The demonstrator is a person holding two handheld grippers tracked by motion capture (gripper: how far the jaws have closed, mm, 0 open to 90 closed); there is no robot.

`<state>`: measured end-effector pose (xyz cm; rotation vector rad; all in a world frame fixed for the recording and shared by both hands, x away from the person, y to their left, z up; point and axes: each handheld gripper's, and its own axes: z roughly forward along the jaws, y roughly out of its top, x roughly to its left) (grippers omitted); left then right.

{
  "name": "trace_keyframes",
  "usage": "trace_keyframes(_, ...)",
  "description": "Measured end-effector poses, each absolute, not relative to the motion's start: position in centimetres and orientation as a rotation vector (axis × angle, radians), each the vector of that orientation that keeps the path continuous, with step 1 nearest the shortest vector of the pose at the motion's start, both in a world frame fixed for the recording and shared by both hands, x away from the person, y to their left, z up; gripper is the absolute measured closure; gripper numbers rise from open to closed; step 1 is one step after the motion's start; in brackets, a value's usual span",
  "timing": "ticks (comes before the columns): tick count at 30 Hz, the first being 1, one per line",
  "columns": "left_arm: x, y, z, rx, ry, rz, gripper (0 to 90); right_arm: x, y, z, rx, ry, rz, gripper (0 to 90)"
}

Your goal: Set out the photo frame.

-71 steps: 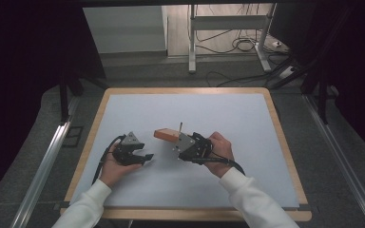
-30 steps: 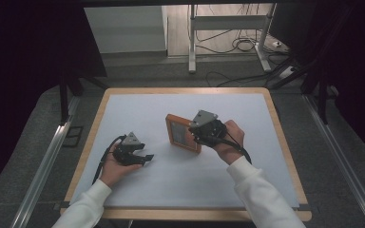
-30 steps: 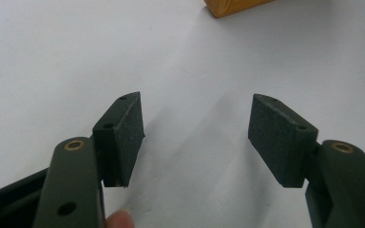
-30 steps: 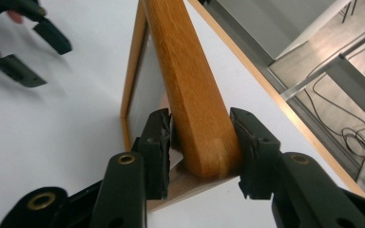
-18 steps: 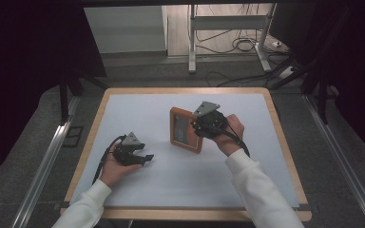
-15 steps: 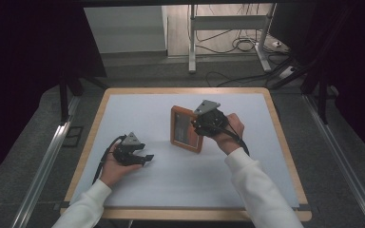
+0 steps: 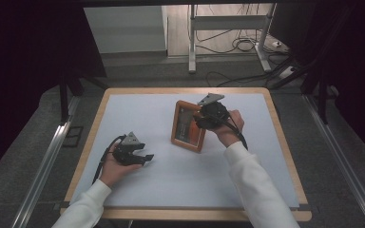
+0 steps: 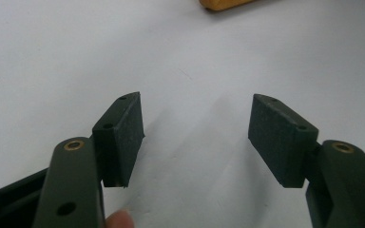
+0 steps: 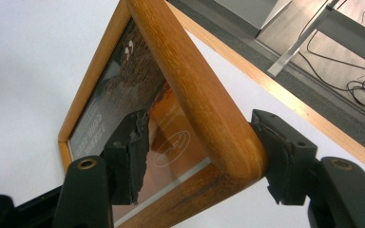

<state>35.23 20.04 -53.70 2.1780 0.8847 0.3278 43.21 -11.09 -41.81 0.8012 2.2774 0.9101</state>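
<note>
- We work at a table with a pale sheet across its top and a wooden rim, set in a dim room with dark floor on either side.
- Nearest us, our sleeved forearms come in from the bottom edge of the high view.
- Our left gripper rests on the sheet at the near left, its jaws spread wide with bare sheet between them; in the left gripper view the two pads stand well apart and grasp nothing.
- Further in, our right gripper sits at the wooden picture frame, which stands tilted on the sheet near the table's middle, its glass turned toward our left.
- In the right gripper view the frame's rounded corner lies between the jaws of the right gripper; these have just been opening, the right pad touching the wood and the left pad standing off the glass, so the grasp is released.
- Beyond the table, a metal stand rises above loose cables on a lighter floor.
</note>
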Motion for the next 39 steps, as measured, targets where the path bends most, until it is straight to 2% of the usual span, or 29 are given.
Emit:
trace_keyframes(2, 35.2, 20.0, -53.7, 2.178, 0.884, 0.329, 36.0, 43.2, -11.1, -41.9, 0.799, 2.275, 0.908, 38.1)
trace_keyframes(10, 35.2, 20.0, -53.7, 2.173, 0.887, 0.331, 36.0, 42.0, -11.9, -41.4, 0.866, 2.148, 0.991, 21.9)
trace_keyframes(22, 35.1, 20.0, -53.6, 2.170, 0.887, 0.334, 35.9, 38.4, -16.0, -43.3, 0.960, 2.173, 1.126, 24.2)
trace_keyframes(26, 35.1, 20.0, -53.5, 2.165, 0.895, 0.329, 35.8, 37.1, -17.0, -44.7, 0.980, 2.209, 1.145, 30.1)
trace_keyframes(27, 35.1, 20.0, -53.5, 2.164, 0.897, 0.327, 35.7, 36.8, -17.1, -45.1, 0.982, 2.216, 1.148, 32.9)
trace_keyframes(28, 35.1, 20.0, -53.5, 2.166, 0.895, 0.326, 35.6, 36.2, -17.4, -45.7, 0.992, 2.226, 1.157, 40.1)
trace_keyframes(29, 35.1, 20.0, -53.5, 2.163, 0.895, 0.324, 35.6, 36.2, -17.4, -45.7, 0.992, 2.226, 1.157, 40.1)
trace_keyframes(30, 35.0, 19.9, -53.5, 2.162, 0.894, 0.323, 35.6, 35.7, -17.5, -46.3, 0.975, 2.237, 1.147, 48.3)
trace_keyframes(31, 35.0, 19.9, -53.5, 2.162, 0.894, 0.323, 35.6, 35.7, -17.5, -46.3, 0.975, 2.237, 1.147, 48.3)
trace_keyframes(34, 35.0, 19.9, -53.5, 2.163, 0.892, 0.323, 35.6, 35.0, -17.4, -47.0, 0.930, 2.273, 1.111, 64.1)
trace_keyframes(35, 35.0, 19.9, -53.5, 2.163, 0.892, 0.323, 35.6, 34.8, -17.1, -47.4, 0.895, 2.307, 1.103, 74.6)
trace_keyframes(38, 35.0, 19.9, -53.5, 2.164, 0.894, 0.321, 35.6, 34.6, -16.7, -47.7, 0.874, 2.339, 1.097, 81.4)
trace_keyframes(39, 35.0, 19.9, -53.5, 2.164, 0.894, 0.319, 35.5, 34.6, -16.2, -48.1, 0.853, 2.368, 1.085, 87.4)
